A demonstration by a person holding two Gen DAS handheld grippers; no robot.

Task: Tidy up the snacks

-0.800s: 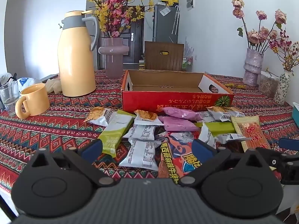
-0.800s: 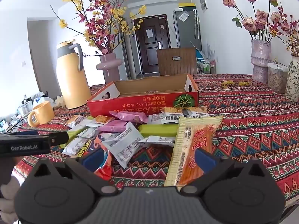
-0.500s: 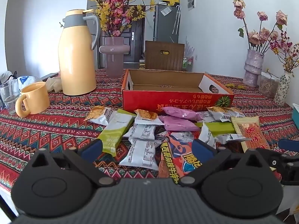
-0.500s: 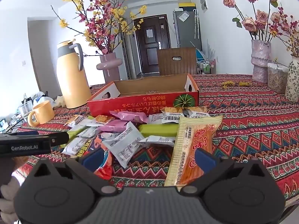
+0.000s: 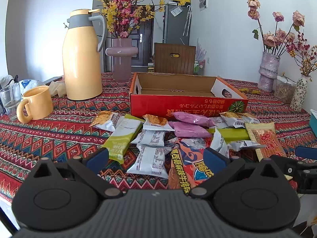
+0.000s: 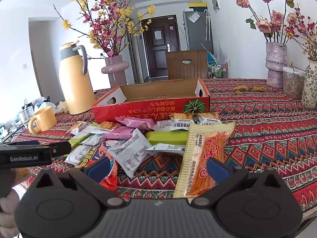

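A pile of snack packets lies on the patterned tablecloth in front of an empty red cardboard box [image 5: 188,103] [image 6: 152,107]. Among them are white packets [image 5: 151,158] [image 6: 128,150], pink packets [image 5: 190,119] [image 6: 138,123], a green bar [image 5: 122,136] [image 6: 168,135], a large orange bag [image 5: 186,166] and a long yellow-orange stick pack [image 6: 204,154] [image 5: 265,140]. My left gripper [image 5: 156,158] hangs open just short of the pile, nothing between its fingers. My right gripper [image 6: 158,168] is open too, over the near end of the stick pack without gripping it.
A yellow thermos jug [image 5: 83,59] and yellow mug [image 5: 36,104] stand at the left, with a glass [image 5: 10,101] beyond. A pink flower vase [image 5: 121,57] stands behind the box, more vases [image 6: 275,63] at the right. A chair back [image 5: 174,58] shows beyond the table.
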